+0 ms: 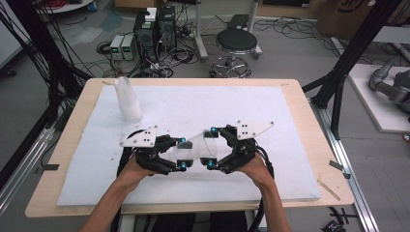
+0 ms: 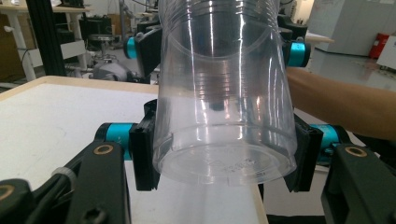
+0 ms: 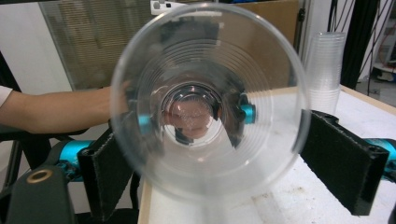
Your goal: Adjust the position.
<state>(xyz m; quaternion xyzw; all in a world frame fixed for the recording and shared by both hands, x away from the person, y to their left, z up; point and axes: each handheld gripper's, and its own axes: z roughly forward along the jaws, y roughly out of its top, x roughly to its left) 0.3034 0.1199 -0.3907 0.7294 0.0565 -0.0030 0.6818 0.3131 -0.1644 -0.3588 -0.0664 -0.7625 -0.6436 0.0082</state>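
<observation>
**Thin cup, two grips: the risk of crushing or dropping it**

The left gripper [image 1: 183, 153] is clamped on the base end of a clear plastic cup [image 1: 197, 146], its pads [image 2: 142, 154] pressing both sides. The right gripper [image 1: 211, 147] stands at the rim end, pads [image 3: 343, 165] either side of the mouth; whether they press I cannot tell. The cup lies level between them, above the white mat [image 1: 270, 116]. If the hands pull unevenly, the thin wall could buckle or slip free. The cup stack [image 1: 127, 100] stands well apart.
</observation>
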